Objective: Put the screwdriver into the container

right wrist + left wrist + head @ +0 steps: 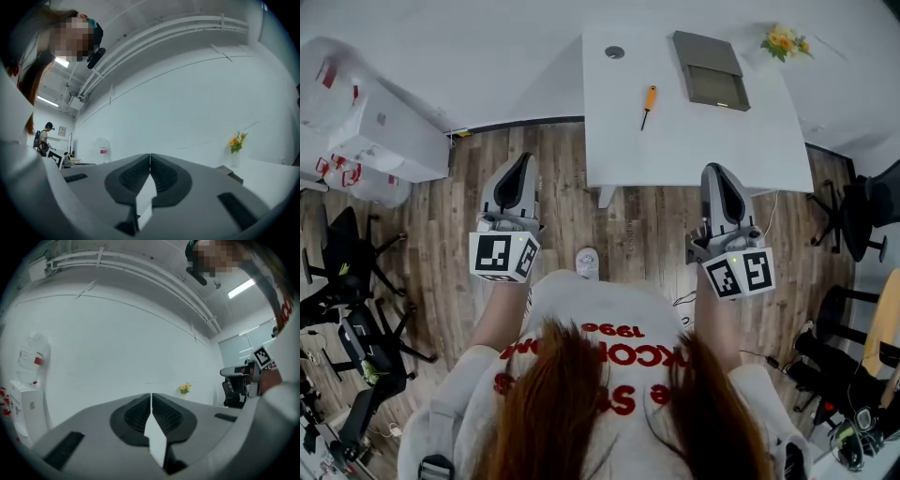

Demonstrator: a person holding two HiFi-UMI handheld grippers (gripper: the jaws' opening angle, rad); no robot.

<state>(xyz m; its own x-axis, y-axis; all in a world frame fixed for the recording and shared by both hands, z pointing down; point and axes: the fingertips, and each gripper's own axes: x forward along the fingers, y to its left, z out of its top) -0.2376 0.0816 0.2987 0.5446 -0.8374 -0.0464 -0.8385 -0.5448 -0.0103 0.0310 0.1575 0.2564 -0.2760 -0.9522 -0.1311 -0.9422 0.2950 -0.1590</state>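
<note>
Screwdriver (648,105) with an orange handle lies on the white bench (694,141), close to its left edge as you see it in the head view, roughly midway between the far and near edges, with its dark shaft pointing toward the near edge. The container (711,70), a flat grey box, sits toward the far edge, right of the bench's middle and clearly apart from the screwdriver. A small round disc (615,52) lies near the far left corner, and a bunch of yellow flowers (784,41) stands at the far right corner.

You hold both grippers over the wooden floor (553,187), short of the bench's near edge; neither touches the bench or anything on it. Your left gripper (525,157) is just outside the near left corner. Its fingers (133,416) are closed against each other, ribbed pads meeting along one line with nothing between them. Your right gripper (715,171) is just in front of the near edge, toward its right end. Its fingers (164,176) are likewise closed on nothing. Both gripper views look level across the room at a plain white wall (117,348), with the flowers small against it.

Black office chairs (356,253) stand on the floor to your left, beside a white cabinet (384,141).
</note>
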